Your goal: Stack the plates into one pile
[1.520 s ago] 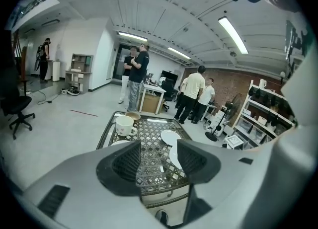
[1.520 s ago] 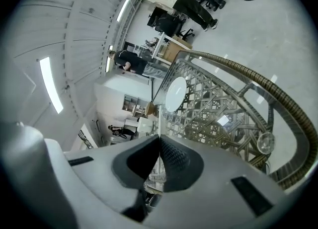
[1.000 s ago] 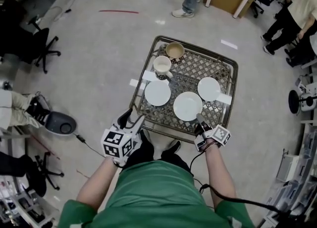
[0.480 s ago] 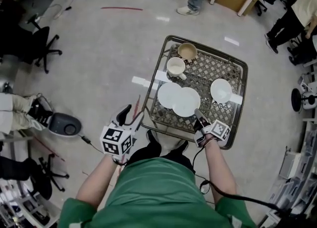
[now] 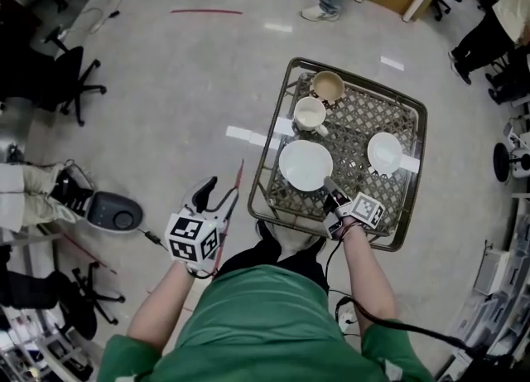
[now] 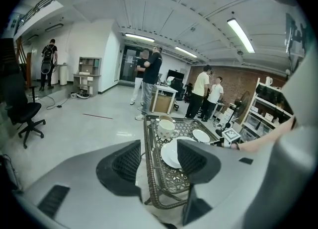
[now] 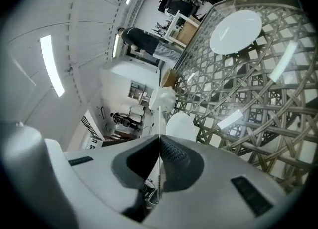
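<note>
A large white plate [image 5: 305, 165] lies at the front left of the wicker table [image 5: 277, 202]. My right gripper [image 5: 331, 188] is shut on its near rim, which shows edge-on as a thin white line between the jaws of that gripper [image 7: 160, 146]. A second plate [image 6: 169, 154] shows beneath it in the left gripper view; from above it is hidden. A smaller white plate [image 5: 384, 152] [image 7: 235, 32] lies apart at the right. My left gripper [image 5: 214, 196] [image 6: 159, 161] hangs open and empty over the floor, left of the table.
Two cups stand at the table's back left: a white one [image 5: 310, 113] and a tan one [image 5: 327, 85]. People stand beyond the table [image 6: 149, 81]. An office chair [image 5: 70, 74] and a grey floor device [image 5: 112, 210] are to the left.
The right gripper carried the middle plate leftward over the left plate, which is now covered. The left gripper drifted away from the table's corner, still open.
</note>
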A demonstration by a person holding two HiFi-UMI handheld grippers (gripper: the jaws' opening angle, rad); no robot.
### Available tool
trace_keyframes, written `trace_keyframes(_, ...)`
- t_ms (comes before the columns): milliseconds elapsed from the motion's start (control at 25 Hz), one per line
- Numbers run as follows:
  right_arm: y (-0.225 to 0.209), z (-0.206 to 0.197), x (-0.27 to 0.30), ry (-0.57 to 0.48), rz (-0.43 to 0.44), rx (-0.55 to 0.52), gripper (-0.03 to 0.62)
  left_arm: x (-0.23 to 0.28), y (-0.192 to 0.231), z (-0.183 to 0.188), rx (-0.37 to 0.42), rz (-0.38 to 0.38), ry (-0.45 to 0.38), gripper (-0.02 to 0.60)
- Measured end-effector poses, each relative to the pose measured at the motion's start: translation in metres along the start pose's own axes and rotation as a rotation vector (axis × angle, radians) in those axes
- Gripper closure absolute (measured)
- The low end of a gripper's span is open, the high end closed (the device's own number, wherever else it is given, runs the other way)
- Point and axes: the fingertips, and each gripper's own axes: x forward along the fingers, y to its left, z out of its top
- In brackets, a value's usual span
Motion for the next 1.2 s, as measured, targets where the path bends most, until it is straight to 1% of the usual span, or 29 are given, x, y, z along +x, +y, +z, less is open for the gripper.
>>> trace_keyframes(160, -0.003, -0.005, 0.016, -0.003, 0.008, 0.024, 0.566, -0.002, 0.009, 0.0, 0.005, 0.001, 0.005, 0.342)
trace_keyframes(480, -0.015, -0.008, 0.032, 0.008, -0.02, 0.033, 0.566, -0.001, 0.02, -0.007, -0.001, 0.005, 0.026, 0.342)
trace_keyframes(560, -0.022, -0.01, 0.034, 0.021, -0.059, 0.018, 0.566, -0.001, 0.02, -0.009, -0.002, 0.001, 0.03, 0.342)
trace_keyframes(680, -0.038, -0.016, 0.038, 0.058, -0.162, -0.007, 0.565, 0.0, 0.02, -0.009, -0.003, -0.004, 0.034, 0.342)
trace_keyframes(760, -0.046, -0.017, 0.039, 0.063, -0.213, -0.009, 0.565, 0.001, 0.021, -0.009, -0.006, -0.005, 0.033, 0.342)
trace_keyframes(880, -0.054, -0.016, 0.039, 0.05, -0.265, -0.007, 0.565, 0.003, 0.02, -0.008, -0.01, -0.004, 0.03, 0.342)
trace_keyframes(1080, -0.058, -0.014, 0.039, 0.079, -0.34, -0.102, 0.554, 0.004, 0.015, -0.008, -0.018, -0.006, 0.029, 0.342)
trace_keyframes(1120, -0.058, -0.014, 0.04, 0.087, -0.353, -0.122, 0.544, 0.004, 0.014, -0.009, -0.02, -0.006, 0.03, 0.342)
trace_keyframes(1200, -0.058, -0.014, 0.043, 0.104, -0.374, -0.163, 0.461, 0.005, 0.015, -0.01, -0.022, -0.005, 0.032, 0.342)
